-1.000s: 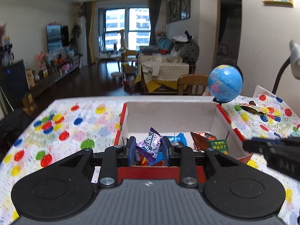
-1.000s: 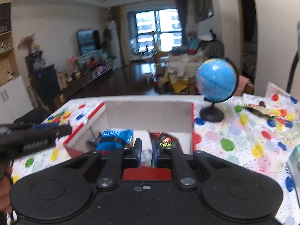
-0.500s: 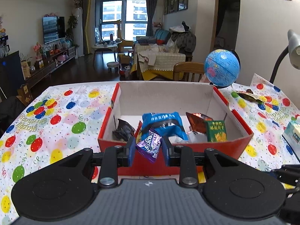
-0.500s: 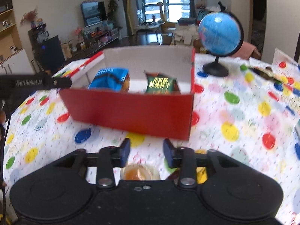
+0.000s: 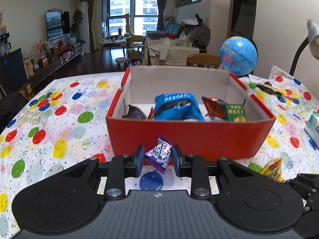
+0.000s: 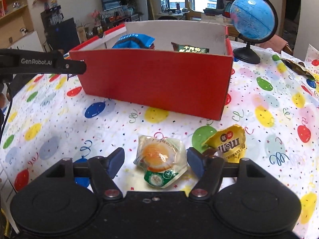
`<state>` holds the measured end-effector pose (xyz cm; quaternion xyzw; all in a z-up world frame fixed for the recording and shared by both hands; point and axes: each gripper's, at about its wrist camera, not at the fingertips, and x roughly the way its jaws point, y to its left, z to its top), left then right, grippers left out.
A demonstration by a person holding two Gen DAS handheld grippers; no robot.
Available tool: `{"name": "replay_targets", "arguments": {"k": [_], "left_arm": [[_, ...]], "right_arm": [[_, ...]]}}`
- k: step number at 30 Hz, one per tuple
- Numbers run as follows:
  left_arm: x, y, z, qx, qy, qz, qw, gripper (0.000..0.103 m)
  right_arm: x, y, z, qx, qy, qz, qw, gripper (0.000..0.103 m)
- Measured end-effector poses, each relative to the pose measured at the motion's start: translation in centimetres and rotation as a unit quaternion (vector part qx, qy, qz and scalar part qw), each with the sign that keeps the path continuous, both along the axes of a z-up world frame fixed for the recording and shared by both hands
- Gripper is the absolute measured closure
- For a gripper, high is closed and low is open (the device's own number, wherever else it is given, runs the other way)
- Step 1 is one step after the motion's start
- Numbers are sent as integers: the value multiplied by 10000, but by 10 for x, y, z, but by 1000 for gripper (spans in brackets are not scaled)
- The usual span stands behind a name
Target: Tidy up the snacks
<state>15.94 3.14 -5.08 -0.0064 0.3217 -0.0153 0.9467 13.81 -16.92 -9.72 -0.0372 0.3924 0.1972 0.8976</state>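
A red cardboard box [image 5: 189, 137] stands on the balloon-print tablecloth and holds a blue bag [image 5: 175, 107], a green packet [image 5: 234, 112] and other snacks. My left gripper [image 5: 157, 160] is shut on a purple candy wrapper [image 5: 159, 155], low in front of the box's near wall. My right gripper [image 6: 155, 162] hangs just above the table in front of the box [image 6: 155, 79]. Its jaws are opening, and a clear jelly cup with orange fruit [image 6: 159, 159] lies between them untouched. A yellow chocolate packet [image 6: 229, 145] lies just right of the right finger.
A blue globe [image 6: 252, 18] stands behind the box's right corner. A dark crumpled wrapper [image 5: 267, 87] and a pale tissue pack [image 5: 312, 125] lie at the far right, near a lamp [image 5: 313, 37]. The left gripper's side [image 6: 39, 62] reaches in from the left of the right wrist view.
Both grippers have drawn back from over the box and sunk toward the table before it. The right jaws went from shut to wide apart around the jelly cup. The left still grips the purple candy.
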Motion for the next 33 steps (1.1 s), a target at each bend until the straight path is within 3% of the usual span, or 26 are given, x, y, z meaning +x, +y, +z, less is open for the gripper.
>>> {"name": "replay_targets", "arguments": {"k": [8, 11, 18, 33], "left_arm": [[-3, 13, -11, -21, 112, 152, 9998, 74], [-4, 16, -13, -27, 138, 167, 9998, 74], [-8, 17, -15, -55, 168, 189, 9997, 74], [-44, 15, 27, -159, -254, 138, 9995, 74]], "right_arm": [[2, 10, -8, -275, -35, 17, 9996, 35], [2, 12, -10, -409, -55, -26, 9991, 43], [-1, 11, -9, -429, -99, -114, 9990, 47], [-35, 10, 47, -165, -730, -138, 9971, 48]]}}
